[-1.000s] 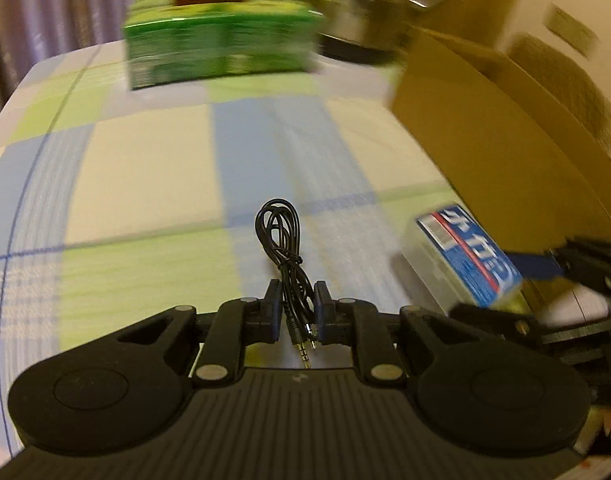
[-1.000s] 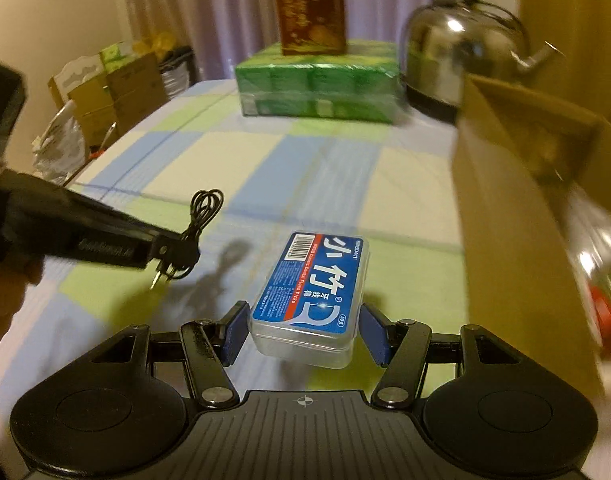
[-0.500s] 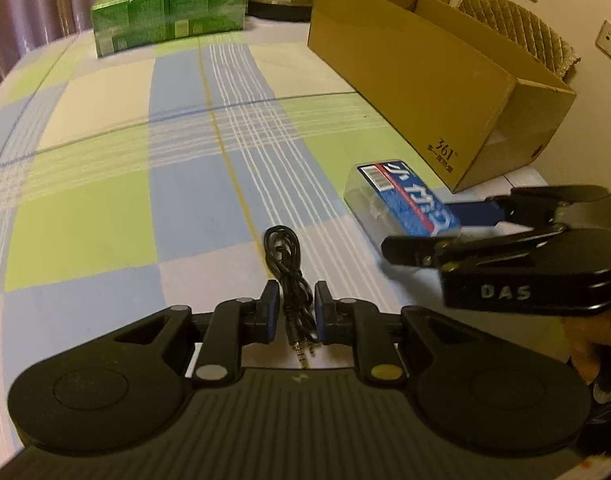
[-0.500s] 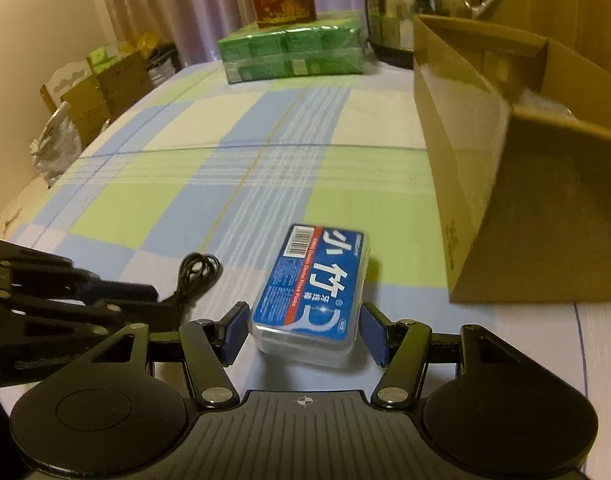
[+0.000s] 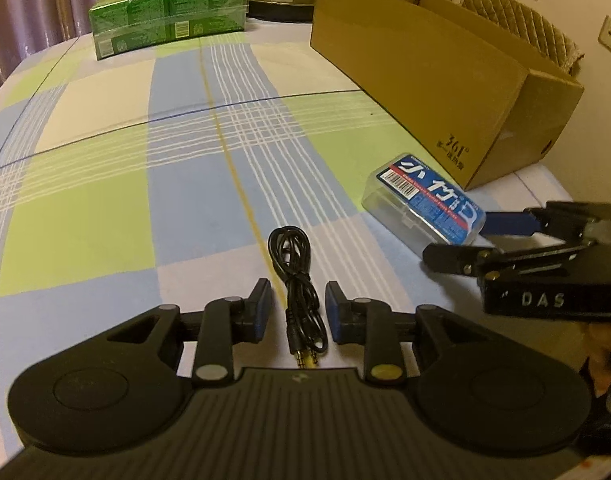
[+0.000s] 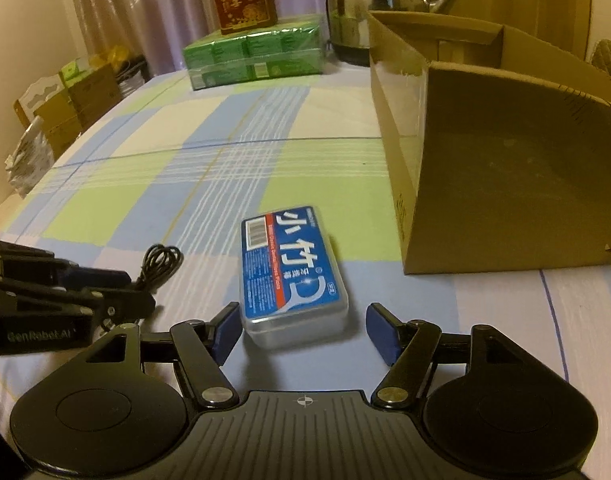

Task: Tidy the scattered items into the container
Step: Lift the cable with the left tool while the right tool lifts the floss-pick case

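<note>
The left hand-held gripper (image 5: 297, 310) stands wide, its blue pads on either side of the coiled black audio cable (image 5: 295, 276) but not touching it. The cable lies flat on the checked table (image 5: 105, 200), near the camera, with its plugs pointing back between the jaws. The right hand-held gripper (image 6: 303, 330) is also wide and holds nothing; the clear floss box (image 6: 291, 276) with the blue label lies on the table just in front of it, only its near end between the pads.

I judge that the step in hand is to grasp both items. For the cable, it is better to close on the thick middle of the coil, so the loops do not slip out. For the box, the gripper should go a little farther forward and squeeze the long sides evenly, because the plastic looks smooth.

The cardboard box (image 6: 505, 168) stands at the right, near the floss box, open on top. What I can see of its inside shows nothing in it, but the bottom is mostly hidden.
</note>
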The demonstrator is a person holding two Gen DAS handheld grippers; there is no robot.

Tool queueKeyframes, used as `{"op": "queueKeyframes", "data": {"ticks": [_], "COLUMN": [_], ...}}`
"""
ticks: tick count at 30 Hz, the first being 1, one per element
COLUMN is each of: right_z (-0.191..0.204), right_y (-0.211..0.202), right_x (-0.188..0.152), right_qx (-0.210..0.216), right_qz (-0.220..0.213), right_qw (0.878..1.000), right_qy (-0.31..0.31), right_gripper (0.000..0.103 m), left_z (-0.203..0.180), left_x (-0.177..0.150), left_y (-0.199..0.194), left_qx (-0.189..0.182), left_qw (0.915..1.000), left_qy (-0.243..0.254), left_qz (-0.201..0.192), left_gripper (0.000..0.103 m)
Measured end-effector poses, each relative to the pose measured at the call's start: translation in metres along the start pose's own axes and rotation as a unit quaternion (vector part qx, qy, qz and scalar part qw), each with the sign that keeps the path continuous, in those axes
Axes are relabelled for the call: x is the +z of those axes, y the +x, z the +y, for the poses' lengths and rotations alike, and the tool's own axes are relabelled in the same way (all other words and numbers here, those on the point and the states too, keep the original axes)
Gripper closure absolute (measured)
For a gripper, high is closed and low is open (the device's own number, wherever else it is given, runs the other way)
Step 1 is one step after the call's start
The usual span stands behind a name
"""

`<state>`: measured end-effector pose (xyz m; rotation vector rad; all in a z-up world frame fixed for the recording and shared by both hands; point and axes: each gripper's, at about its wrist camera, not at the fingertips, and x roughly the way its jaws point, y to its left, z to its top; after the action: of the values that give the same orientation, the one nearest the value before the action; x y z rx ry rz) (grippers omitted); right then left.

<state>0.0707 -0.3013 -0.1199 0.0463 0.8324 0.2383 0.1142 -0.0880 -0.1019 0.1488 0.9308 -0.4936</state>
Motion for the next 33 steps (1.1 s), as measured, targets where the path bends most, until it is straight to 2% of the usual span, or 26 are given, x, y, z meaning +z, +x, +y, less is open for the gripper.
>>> {"op": "queueKeyframes", "data": {"ticks": [1,3,17,30,33], "right_z": [0.001,0.004,0.014,0.018,0.018], "right_y": [0.000,-0.001,0.007,0.019,0.018], "right_x": [0.001,0.003,0.009,0.012,0.012], "right_qx": [0.002,0.005,-0.011,-0.015,-0.015], "right_qz": [-0.002,-0.008,-0.019,-0.012,-0.012], "right_qw": [1.000,1.000,0.999,0.999,0.999], "right_qy": [0.001,-0.005,-0.033,-0.048,-0.048], "right_gripper": [0.037,0.037,0.037,0.038,0.041], "left_z": [-0.001,-0.001,-0.003,-0.003,-0.003], "left_x": [0.000,-0.002,0.001,0.002,0.003], "left_y": [-0.001,-0.003,-0.006,-0.005,-0.005], "left_qx": [0.001,0.001,-0.010,-0.013,-0.012], "left_qw": [1.0000,1.0000,0.9999,0.9999,0.9999], "left_qy": [0.003,0.004,0.005,0.002,0.002], "left_qz": [0.004,0.009,0.002,0.002,0.002], "left_gripper": [0.089,0.091,0.091,0.091,0.091]}}
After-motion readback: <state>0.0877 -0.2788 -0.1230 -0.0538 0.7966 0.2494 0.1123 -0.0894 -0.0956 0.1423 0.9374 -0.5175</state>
